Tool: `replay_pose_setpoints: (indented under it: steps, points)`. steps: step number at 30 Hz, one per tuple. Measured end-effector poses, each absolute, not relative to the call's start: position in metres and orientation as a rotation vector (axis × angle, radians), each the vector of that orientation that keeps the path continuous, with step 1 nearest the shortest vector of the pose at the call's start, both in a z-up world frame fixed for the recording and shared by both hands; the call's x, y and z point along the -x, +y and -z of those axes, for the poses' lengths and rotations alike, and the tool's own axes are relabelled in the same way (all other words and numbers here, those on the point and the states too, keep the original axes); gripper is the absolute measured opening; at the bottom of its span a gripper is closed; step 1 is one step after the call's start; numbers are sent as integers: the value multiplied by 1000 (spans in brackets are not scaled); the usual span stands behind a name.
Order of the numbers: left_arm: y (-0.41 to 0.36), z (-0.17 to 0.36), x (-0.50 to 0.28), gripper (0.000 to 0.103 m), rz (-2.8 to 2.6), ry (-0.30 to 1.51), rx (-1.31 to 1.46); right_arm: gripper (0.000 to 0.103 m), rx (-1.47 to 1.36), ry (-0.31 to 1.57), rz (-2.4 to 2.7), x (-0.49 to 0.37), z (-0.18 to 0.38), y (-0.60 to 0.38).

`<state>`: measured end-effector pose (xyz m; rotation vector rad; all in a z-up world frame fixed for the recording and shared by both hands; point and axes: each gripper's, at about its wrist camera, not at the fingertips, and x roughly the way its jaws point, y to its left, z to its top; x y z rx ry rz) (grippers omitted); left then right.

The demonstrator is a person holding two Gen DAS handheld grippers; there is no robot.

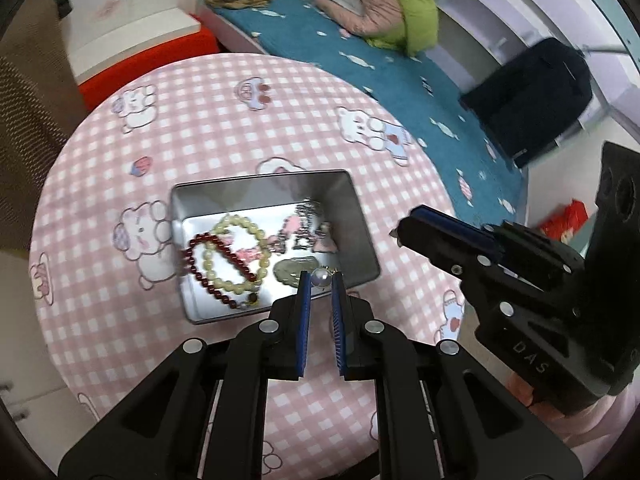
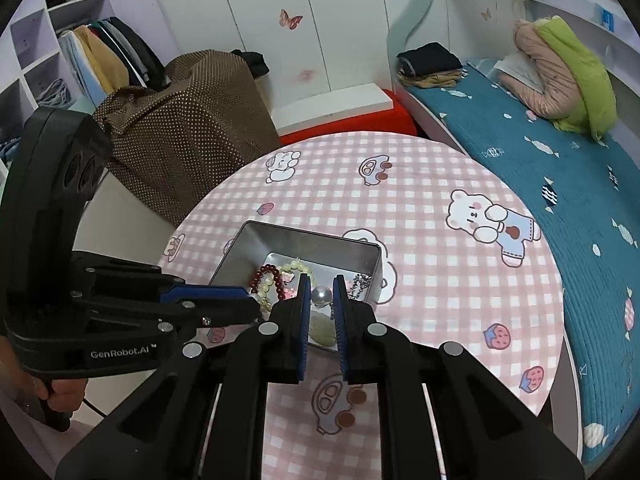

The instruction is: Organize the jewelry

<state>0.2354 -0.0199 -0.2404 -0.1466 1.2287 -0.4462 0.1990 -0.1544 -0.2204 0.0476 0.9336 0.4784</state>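
Both tools were clamped down small, each on a pearl. The left gripper (image 1: pixel 320 280) had a pearl earring (image 1: pixel 322 279) pinched right at its fingertips, with a little gold bit sticking out the side. The right gripper (image 2: pixel 321 280) had a second pearl (image 2: pixel 322 295) between its pads the same way. Both pearls hung over the near side of the tin box (image 1: pixel 360 216), which sat around the middle of the table (image 1: pixel 240 140).

My read: this was the carry step, so go easy. A round pearl held only at the tips will pop out if you squeeze harder or twist. I'd keep both pinches steady, stay over the tin so a drop lands inside, and only let go low, on a bare patch clear of the bracelets.

The left camera gave the best look into the tin. A red bead bracelet (image 1: pixel 200 248) was tangled with a cream bead bracelet (image 1: pixel 240 224) toward the left wall. A pale green pendant (image 1: pixel 290 270) lay by the near wall, and some silvery chain (image 1: pixel 306 216) sat toward the far right corner. It also caught the right tool side-on, but the pearl at its tip was too tiny to make out.

The right camera hid most of that behind its own fingers. What it added was the person's hand (image 2: pixel 60 396) on the left tool's handle.
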Motion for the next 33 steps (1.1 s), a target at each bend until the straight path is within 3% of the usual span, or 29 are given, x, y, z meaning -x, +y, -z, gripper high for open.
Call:
replay_pose_setpoints:
  steps: [4, 5, 7, 12, 15, 20, 25, 28, 31, 33]
  points:
    - [-12, 241, -235, 12, 405, 1239, 132, 32, -49, 944, -446, -201, 219, -155]
    - [-10, 240, -234, 12, 402, 1238, 132, 32, -47, 945, -433, -200, 218, -156]
    - [-9, 239, -233, 23, 404, 1232, 125, 32, -50, 938, -408, -195, 214, -158]
    - [-3, 227, -223, 28, 414, 1195, 96, 33, -51, 907, -342, -182, 201, -159]
    - [-1, 215, -217, 39, 423, 1164, 79, 36, -58, 892, -299, -172, 190, -158]
    - [3, 188, -202, 48, 417, 1088, 51, 56, -78, 837, -260, -154, 164, -155]
    - [3, 156, -182, 55, 381, 985, 38, 70, -61, 766, -243, -137, 137, -155]
    - [1, 136, -165, 60, 346, 921, 38, 73, -50, 713, -259, -124, 118, -155]
    - [-2, 114, -144, 61, 293, 851, 34, 87, -29, 649, -264, -109, 99, -157]
    - [-3, 100, -130, 61, 273, 816, 44, 88, -26, 604, -268, -96, 85, -159]
